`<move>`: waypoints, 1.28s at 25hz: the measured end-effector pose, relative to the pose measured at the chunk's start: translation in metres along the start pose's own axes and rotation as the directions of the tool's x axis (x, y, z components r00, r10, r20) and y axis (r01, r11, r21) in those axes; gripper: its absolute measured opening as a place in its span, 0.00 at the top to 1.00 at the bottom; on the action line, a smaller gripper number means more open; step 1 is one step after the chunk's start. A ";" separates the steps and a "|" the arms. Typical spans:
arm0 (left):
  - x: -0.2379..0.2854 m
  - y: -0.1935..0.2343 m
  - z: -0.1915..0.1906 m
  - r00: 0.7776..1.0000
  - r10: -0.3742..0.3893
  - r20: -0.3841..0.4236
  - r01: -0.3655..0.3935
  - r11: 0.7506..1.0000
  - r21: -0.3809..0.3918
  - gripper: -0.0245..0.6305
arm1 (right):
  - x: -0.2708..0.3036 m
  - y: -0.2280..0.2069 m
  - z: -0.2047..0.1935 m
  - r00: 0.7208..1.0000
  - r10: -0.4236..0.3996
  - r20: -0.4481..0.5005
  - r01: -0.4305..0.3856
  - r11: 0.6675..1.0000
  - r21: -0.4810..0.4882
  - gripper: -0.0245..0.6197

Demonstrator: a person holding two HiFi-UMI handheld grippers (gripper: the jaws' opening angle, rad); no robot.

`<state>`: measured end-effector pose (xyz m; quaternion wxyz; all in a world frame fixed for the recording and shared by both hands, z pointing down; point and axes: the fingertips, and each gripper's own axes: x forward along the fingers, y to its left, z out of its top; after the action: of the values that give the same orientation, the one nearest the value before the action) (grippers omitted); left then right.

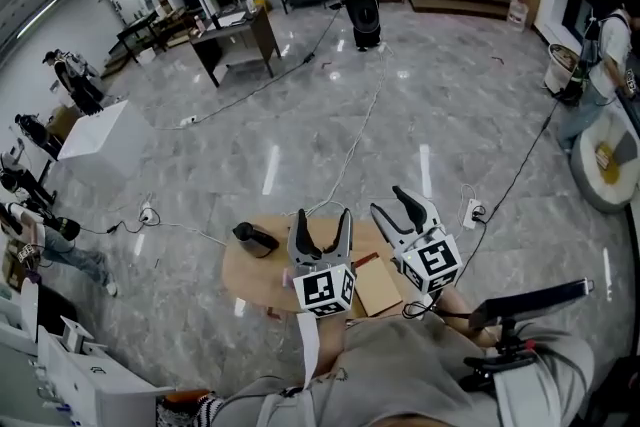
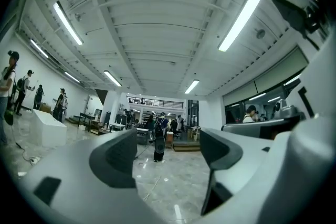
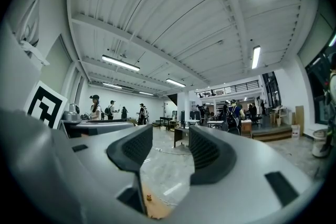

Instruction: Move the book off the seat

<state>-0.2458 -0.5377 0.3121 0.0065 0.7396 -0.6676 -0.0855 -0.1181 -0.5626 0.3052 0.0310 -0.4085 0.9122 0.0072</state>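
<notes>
A: Hand pose, quick?

B: Both hands are out in front of the person's body, over the round wooden seat [image 1: 250, 280]. The left tool [image 1: 322, 229] points roughly level, away from the person, and its marker cube [image 1: 323, 290] faces up at the head camera. The right tool [image 1: 398, 207] sits just beside it on the right. It is also about level and is angled a little toward the left one.

A: Left jaws?

B: Spread. The pads [image 2: 113, 157] stand well apart, with only the floor [image 2: 168, 186] and the far room showing between them. It holds nothing and touches nothing.

A: Right?

B: Also spread, with a narrower gap. The ribbed pads [image 3: 137, 148] have floor between them. There's a brown sliver low in the gap, and I can't tell whether it's seat or book. Nothing is pinched.

A: Book?

B: The book [image 1: 376, 287], brown, lies flat on the seat at its right edge, on the side near the person. It is below the two tools, and their cubes partly cover it. Neither set of jaws is on it.

A: Anything else on the seat?

B: A black object [image 1: 255, 238] at the far left edge, well apart from the book.
</notes>
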 end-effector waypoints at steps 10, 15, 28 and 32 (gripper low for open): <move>-0.011 0.021 0.002 0.999 -0.022 0.034 0.024 0.997 -0.071 0.38 | 0.009 0.022 -0.002 1.000 -0.003 -0.011 0.003 1.000 -0.022 0.63; -0.023 0.029 0.003 0.999 -0.002 0.041 0.005 0.997 -0.073 0.38 | 0.009 0.031 0.002 1.000 -0.009 -0.012 0.009 0.999 -0.031 0.74; -0.030 0.023 0.009 0.999 -0.006 0.048 0.007 1.000 -0.022 0.92 | 0.010 0.020 0.007 1.000 -0.011 0.007 0.011 0.999 -0.035 0.94; -0.021 0.015 0.007 0.997 -0.046 0.056 0.047 0.999 -0.027 0.94 | 0.012 0.015 0.003 1.000 -0.009 0.009 0.010 0.999 -0.033 0.94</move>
<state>-0.2631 -0.5178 0.3098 -0.0036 0.7522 -0.6488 -0.1154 -0.1371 -0.5613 0.3009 0.0281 -0.4133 0.9099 0.0240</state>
